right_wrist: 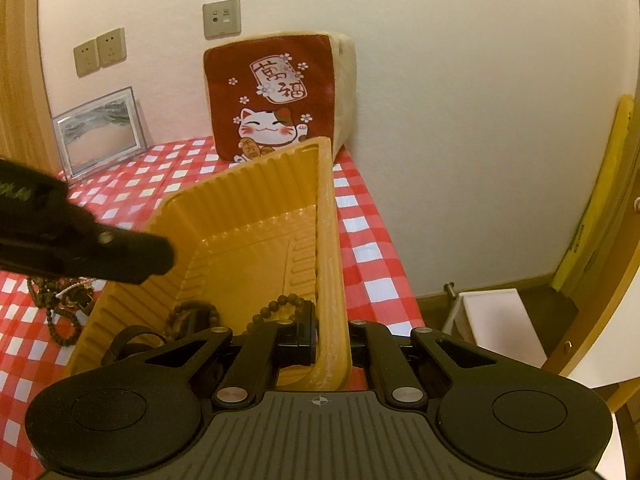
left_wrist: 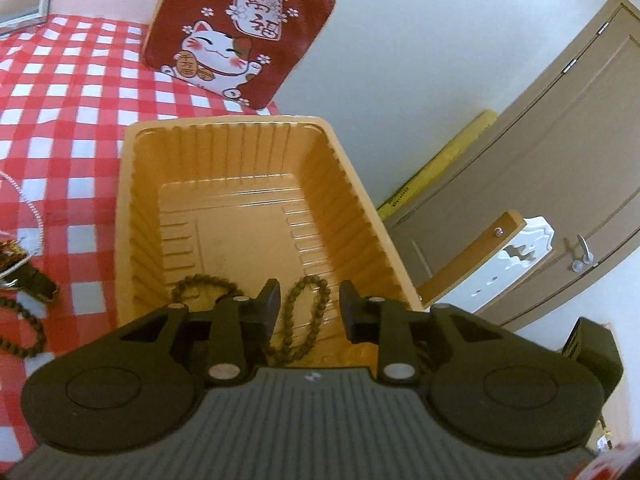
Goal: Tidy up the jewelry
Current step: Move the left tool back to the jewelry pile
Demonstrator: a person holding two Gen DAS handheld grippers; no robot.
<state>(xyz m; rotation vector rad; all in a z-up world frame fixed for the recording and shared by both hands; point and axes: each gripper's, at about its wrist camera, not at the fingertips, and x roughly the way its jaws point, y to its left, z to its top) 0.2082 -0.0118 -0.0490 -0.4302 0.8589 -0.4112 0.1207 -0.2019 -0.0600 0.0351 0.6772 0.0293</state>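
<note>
An orange ribbed plastic tray stands on the red-checked tablecloth. Brown bead bracelets lie in its near end, also seen in the right wrist view. My left gripper is open and empty over the tray's near end, above the bracelets. My right gripper is shut on the tray's right wall, one finger inside and one outside. More bead strands and jewelry lie on the cloth left of the tray. The left gripper shows as a dark shape in the right wrist view.
A red lucky-cat cushion leans on the wall behind the tray. A framed picture stands at the back left. A silver chain and a dark clasp lie left of the tray. The table edge runs just right of it.
</note>
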